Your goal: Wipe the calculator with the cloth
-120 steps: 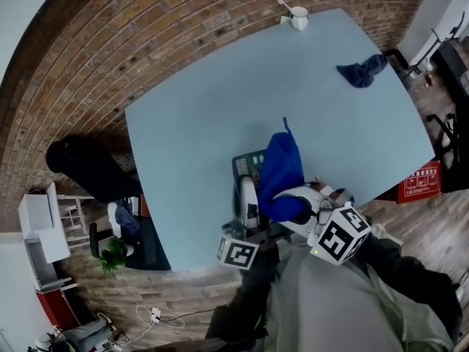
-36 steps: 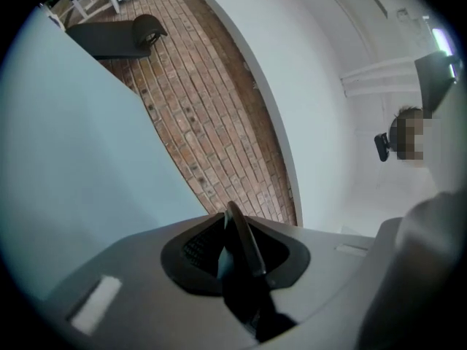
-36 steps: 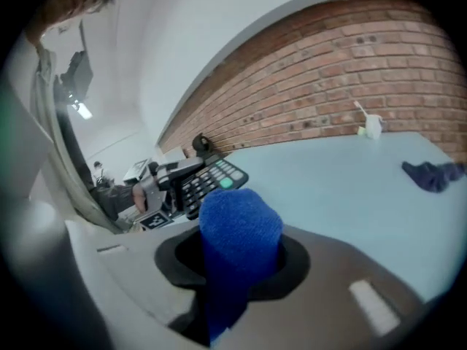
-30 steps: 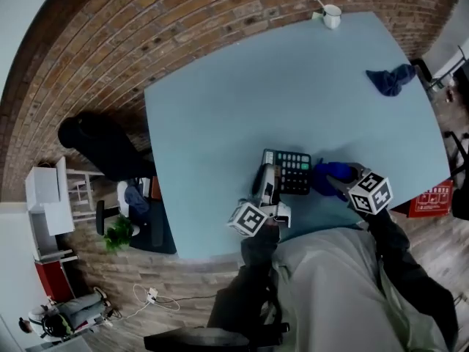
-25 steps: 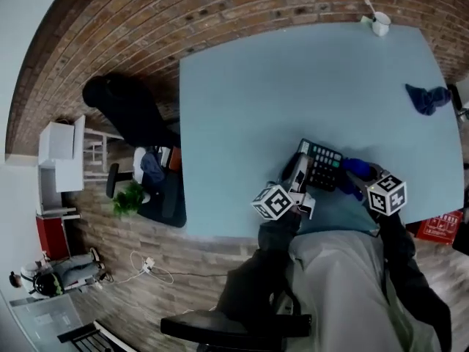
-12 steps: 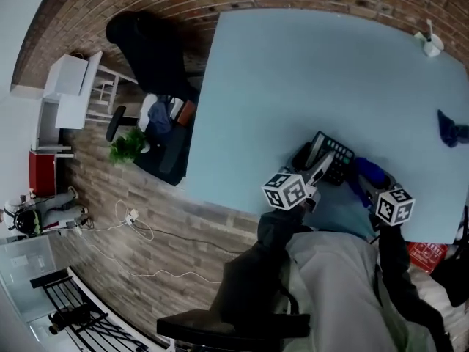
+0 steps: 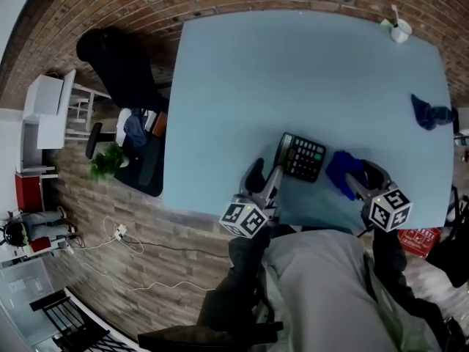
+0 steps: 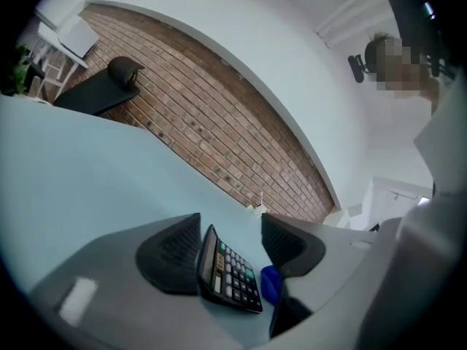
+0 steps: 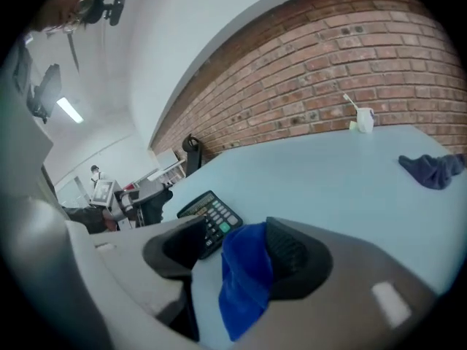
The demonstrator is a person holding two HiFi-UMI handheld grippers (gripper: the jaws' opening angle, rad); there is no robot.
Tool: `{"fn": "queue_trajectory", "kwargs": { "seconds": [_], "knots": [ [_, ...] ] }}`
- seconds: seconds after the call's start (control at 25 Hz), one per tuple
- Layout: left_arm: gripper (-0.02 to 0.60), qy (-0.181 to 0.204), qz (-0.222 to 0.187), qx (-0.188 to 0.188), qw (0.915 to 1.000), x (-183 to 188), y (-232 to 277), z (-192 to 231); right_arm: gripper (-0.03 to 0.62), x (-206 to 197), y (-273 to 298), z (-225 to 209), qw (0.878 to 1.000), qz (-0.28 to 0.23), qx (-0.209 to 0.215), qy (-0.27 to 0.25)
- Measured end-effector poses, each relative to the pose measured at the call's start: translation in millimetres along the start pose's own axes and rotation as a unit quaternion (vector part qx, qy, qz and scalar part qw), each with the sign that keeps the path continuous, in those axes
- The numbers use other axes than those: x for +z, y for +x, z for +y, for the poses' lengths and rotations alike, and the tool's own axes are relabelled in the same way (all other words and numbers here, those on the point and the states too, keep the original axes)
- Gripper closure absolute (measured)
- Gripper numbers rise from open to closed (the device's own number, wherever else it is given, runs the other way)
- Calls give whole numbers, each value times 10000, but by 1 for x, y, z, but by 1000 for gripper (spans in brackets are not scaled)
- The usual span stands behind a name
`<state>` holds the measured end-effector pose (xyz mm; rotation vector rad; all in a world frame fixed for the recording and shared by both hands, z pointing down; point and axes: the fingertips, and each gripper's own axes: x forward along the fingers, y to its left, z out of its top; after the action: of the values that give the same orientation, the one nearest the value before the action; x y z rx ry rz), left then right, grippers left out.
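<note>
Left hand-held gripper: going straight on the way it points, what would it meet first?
Probably the calculator, lying on the table ahead, framed between the jaws of the left hand-held gripper. They have just opened, then narrowed slightly, touching nothing. Depth is unclear.

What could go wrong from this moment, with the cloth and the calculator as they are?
The right tool's jaws have just been opening and the blue cloth touches only one pad, so it may stay behind if lifted. The calculator lies free; the left tool, jaws apart though just closing a little, stands off it, so a wipe may push it along.
</note>
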<state>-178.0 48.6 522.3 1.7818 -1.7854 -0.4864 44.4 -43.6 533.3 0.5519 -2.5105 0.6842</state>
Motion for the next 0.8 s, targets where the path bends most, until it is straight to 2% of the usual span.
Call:
{"fn": "queue_trajectory", "kwargs": {
  "seconds": [0.12,0.2,0.24,0.36,0.56,0.72,0.8],
  "knots": [
    [503,-55,-164,-140,9998,3,-15,-7,351,18,-3,25,9987,-397,289,-124],
    [563,-40,-146,-172,9997,3,-22,-10,372,26,-4,40,9975,-546,402,-195],
    [580,-30,-120,-165,9998,2,-25,-10,421,29,-5,45,9972,-589,404,-227],
    [580,-98,0,-154,9998,-7,-28,-12,502,30,-5,48,9974,-652,295,-98],
    [580,-235,54,-197,9995,-7,-31,-7,503,30,-3,54,9962,-667,400,394],
    [580,-327,40,-260,9991,-1,-26,-5,503,44,-6,72,9961,-578,608,277],
    [580,-370,76,-322,9988,-1,-22,-6,503,56,-12,79,9965,-637,539,75]
  ]
}}
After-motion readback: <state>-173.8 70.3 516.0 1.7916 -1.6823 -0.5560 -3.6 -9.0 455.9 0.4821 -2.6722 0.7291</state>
